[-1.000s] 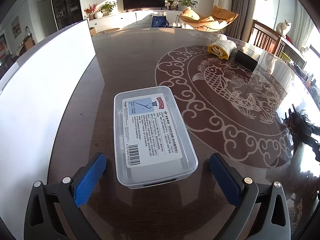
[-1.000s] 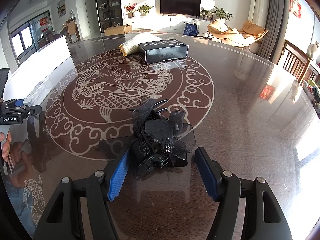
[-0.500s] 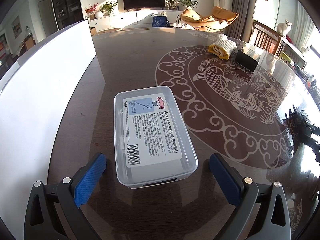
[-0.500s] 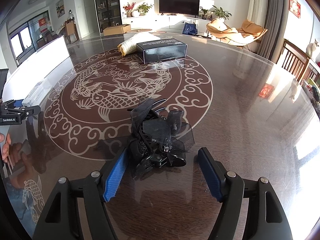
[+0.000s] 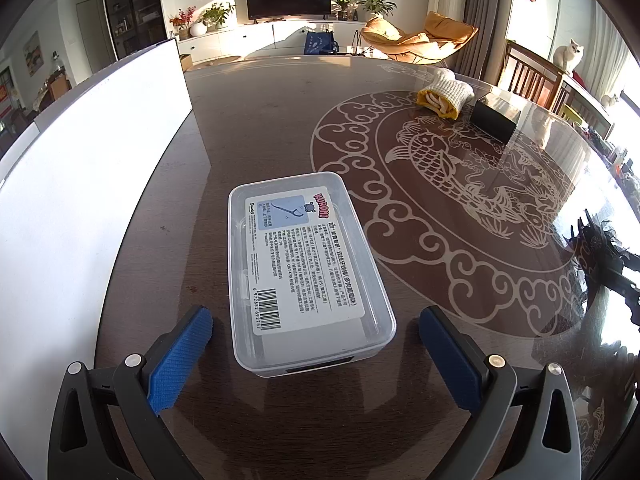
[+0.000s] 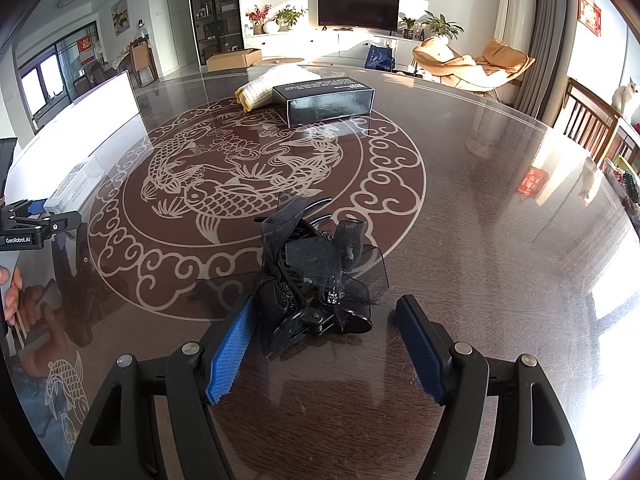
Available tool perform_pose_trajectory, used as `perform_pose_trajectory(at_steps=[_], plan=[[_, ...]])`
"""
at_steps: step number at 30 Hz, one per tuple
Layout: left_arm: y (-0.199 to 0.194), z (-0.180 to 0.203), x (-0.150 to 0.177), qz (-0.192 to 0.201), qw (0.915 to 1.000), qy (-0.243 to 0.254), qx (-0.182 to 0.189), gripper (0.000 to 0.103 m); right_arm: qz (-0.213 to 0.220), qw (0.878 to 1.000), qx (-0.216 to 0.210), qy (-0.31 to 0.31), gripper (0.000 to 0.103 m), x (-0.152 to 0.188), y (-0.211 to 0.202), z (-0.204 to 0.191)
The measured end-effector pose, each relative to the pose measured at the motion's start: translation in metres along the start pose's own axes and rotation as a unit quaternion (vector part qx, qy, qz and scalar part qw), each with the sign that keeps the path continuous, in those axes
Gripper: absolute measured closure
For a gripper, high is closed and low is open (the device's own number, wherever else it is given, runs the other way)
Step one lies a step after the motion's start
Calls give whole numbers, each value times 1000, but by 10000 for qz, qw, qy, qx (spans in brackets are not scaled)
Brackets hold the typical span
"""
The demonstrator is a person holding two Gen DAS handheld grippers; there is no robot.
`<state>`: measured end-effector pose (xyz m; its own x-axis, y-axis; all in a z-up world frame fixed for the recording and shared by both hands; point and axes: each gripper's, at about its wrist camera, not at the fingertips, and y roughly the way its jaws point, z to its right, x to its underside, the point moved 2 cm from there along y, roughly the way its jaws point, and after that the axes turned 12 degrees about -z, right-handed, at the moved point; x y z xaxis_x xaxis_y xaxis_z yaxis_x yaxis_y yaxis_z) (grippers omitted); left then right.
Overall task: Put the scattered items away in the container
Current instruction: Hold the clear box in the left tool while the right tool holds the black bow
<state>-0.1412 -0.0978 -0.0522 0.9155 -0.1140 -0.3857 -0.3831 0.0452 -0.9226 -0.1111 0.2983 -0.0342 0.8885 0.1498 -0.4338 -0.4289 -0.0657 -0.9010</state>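
Note:
A clear plastic box with a printed label lies on the dark table. My left gripper is open, its blue pads standing well clear of the box's near end on either side. A black hair clip with a tulle bow rests on the table between the fingers of my right gripper, which is open. Its left pad is close beside the clip and its right pad is clearly apart. The clip also shows at the right edge of the left wrist view.
A tall white panel stands along the table's left side. A black carton and a rolled knitted cloth lie at the far side. At the left edge are my left gripper and a person's hand.
The right gripper's jaws stand slightly wider around the hair clip than a second ago. The left gripper and the box have not moved.

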Motion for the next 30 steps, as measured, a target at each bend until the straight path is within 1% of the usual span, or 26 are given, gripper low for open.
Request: perform_pose_trajectory(at_steps=[12, 16, 18, 23, 25, 26, 27, 28, 29, 30], plan=[[0, -2, 2, 5, 10000, -39, -11, 0, 0, 10000, -3, 3, 30, 0, 0, 0], [0, -2, 3, 3, 10000, 16, 24, 0, 0, 10000, -4, 4, 30, 0, 0, 0], [0, -1, 0, -6, 10000, -31, -17, 0, 0, 10000, -5, 5, 30, 0, 0, 0], [8, 0, -19, -50, 9993, -339, -151, 0, 0, 10000, -2, 5, 30, 0, 0, 0], [9, 4, -21, -3, 9994, -309, -160, 0, -1, 10000, -2, 5, 30, 0, 0, 0], [8, 6, -21, 56, 9995, -281, -147, 7, -1, 10000, -3, 6, 30, 0, 0, 0], [4, 9, -19, 170, 9995, -216, -127, 32, 0, 10000, -3, 6, 30, 0, 0, 0], [0, 13, -16, 264, 9995, -149, -79, 41, 0, 10000, -7, 6, 30, 0, 0, 0], [-1, 18, -13, 299, 9995, -95, -87, 41, 0, 10000, -22, 6, 30, 0, 0, 0], [-3, 23, -9, 310, 9995, -49, -66, 41, 0, 10000, -77, 5, 27, 0, 0, 1]])
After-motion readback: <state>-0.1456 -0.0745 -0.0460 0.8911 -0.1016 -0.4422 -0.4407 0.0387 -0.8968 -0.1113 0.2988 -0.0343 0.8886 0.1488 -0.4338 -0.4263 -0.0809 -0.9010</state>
